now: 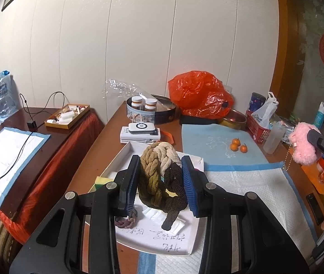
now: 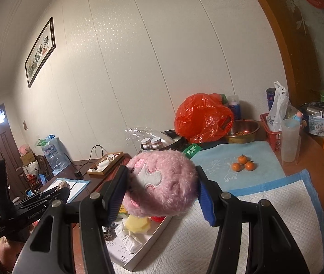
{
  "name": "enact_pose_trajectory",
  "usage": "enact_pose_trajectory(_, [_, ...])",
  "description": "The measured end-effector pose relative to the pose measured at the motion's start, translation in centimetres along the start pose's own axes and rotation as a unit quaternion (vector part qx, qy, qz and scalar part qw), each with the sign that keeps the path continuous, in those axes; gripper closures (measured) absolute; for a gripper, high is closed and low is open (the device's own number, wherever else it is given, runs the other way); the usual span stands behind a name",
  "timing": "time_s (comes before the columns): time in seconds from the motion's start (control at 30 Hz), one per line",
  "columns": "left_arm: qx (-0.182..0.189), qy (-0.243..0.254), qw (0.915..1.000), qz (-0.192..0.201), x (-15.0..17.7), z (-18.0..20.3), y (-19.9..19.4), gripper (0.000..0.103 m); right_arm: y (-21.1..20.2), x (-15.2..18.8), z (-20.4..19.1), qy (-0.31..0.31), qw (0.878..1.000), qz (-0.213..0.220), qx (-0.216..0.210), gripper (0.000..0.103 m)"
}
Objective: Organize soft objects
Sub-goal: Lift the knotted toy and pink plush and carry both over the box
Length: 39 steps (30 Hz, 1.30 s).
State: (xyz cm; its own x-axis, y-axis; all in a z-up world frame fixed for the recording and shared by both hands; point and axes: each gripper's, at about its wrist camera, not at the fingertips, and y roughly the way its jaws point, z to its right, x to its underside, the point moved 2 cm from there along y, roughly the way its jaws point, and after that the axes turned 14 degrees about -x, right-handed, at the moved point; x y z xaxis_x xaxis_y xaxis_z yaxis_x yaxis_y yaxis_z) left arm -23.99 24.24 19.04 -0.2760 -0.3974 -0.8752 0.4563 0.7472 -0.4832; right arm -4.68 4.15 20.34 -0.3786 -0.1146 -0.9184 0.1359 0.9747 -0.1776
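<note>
Braided yarn bundle (image 1: 159, 178) clamped in left claw (image 1: 159, 180), pink plush (image 2: 162, 185) clamped in right claw (image 2: 159, 191)

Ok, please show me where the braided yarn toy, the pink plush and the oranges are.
Yarn toy (image 1: 155, 173): left wrist view, on its olive braid between the fingers.
Pink plush (image 2: 162, 182): right wrist view, on its fluffy middle.
Oranges (image 2: 242, 159): right wrist view, on the top orange of three.

Three oranges (image 1: 238, 145) lie on the cloth (image 1: 216, 143) behind the tray (image 1: 125, 157).
</note>
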Motion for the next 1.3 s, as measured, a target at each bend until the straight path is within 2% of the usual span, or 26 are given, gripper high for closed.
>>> enact_pose_trajectory(0.63, [0.005,0.006,0.9999,-0.012,-0.9,-2.4,3.6,0.067,4.0,0.6,-1.7,-0.003,1.000,-0.020,-0.002,0.045])
enact_pose_trajectory(0.87, [0.003,0.016,0.9997,-0.017,-3.7,-4.6,6.7,0.067,7.2,0.8,-2.9,-0.009,0.999,-0.035,-0.011,0.045])
enact_pose_trajectory(1.0, [0.012,0.021,0.9988,-0.042,-4.2,-4.4,9.8,0.067,11.0,1.1,-3.9,-0.010,0.998,-0.061,-0.027,0.045])
enact_pose_trajectory(1.13, [0.019,0.029,0.9967,-0.074,-2.1,-3.8,12.5,0.067,13.9,2.7,-4.6,0.001,0.996,-0.087,-0.036,0.045])
enact_pose_trajectory(1.3, [0.013,0.038,0.9915,-0.124,0.1,-3.8,17.0,0.067,17.7,6.1,-4.3,0.021,0.989,-0.143,-0.024,0.045])
